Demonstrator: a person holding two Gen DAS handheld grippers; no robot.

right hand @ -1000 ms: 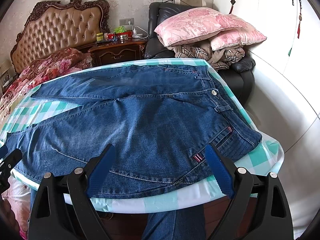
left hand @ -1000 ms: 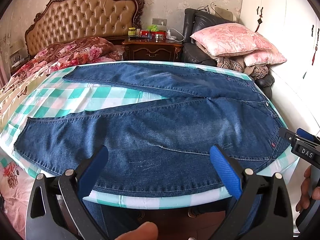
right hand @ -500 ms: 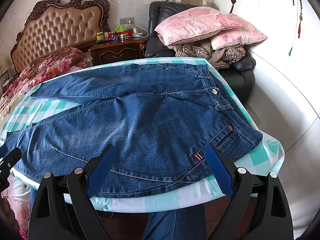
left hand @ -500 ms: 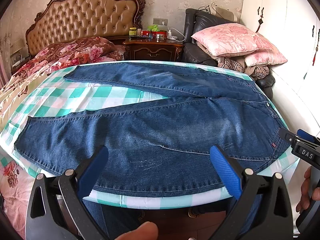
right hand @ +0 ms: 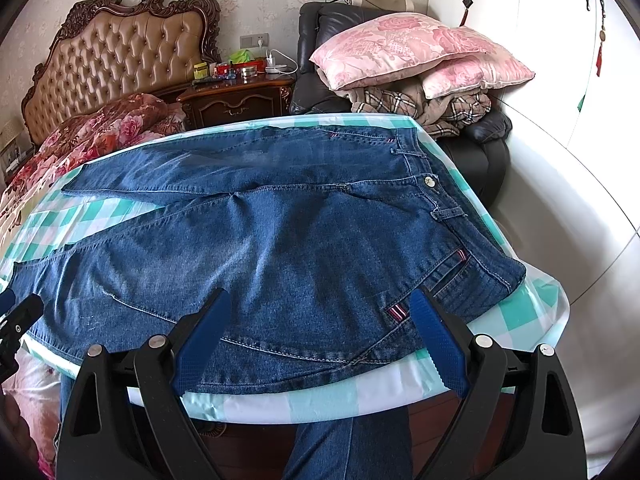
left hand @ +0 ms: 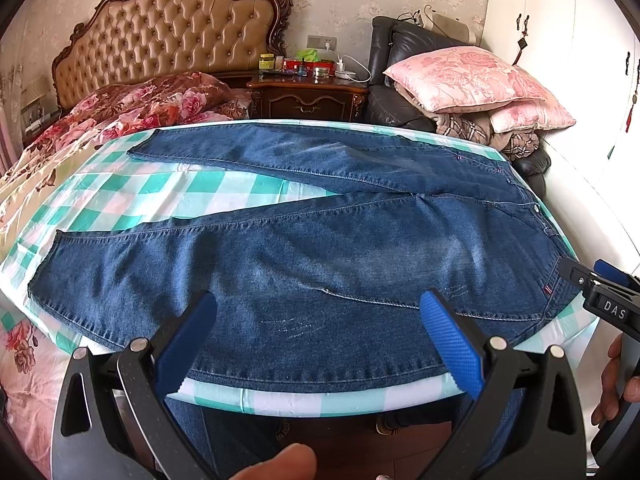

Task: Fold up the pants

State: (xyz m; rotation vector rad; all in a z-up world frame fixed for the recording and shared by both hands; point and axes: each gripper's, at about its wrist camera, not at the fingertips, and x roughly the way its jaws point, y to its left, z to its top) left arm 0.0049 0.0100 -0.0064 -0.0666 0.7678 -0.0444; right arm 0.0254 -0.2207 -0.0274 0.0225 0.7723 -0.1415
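Note:
Dark blue jeans (left hand: pixel 320 248) (right hand: pixel 280 240) lie flat on a table with a green and white checked cloth (left hand: pixel 160 196) (right hand: pixel 528 312). Their legs spread toward the left and the waistband with its button (right hand: pixel 430 181) is at the right. My left gripper (left hand: pixel 318 340) hovers open over the near leg at the table's front edge, nothing between its blue pads. My right gripper (right hand: pixel 320 336) hangs open above the near hip and pocket, also holding nothing. The right gripper's tip (left hand: pixel 600 292) shows at the right edge of the left wrist view.
A bed with a tufted headboard (left hand: pixel 168 40) and floral quilt (left hand: pixel 140 108) lies behind the table on the left. Beyond stand a dark nightstand (left hand: pixel 308 96) and a black armchair piled with pink pillows (left hand: pixel 468 80). White wardrobe doors (right hand: pixel 540 40) fill the right side. The person's legs (right hand: pixel 348 448) are below the table edge.

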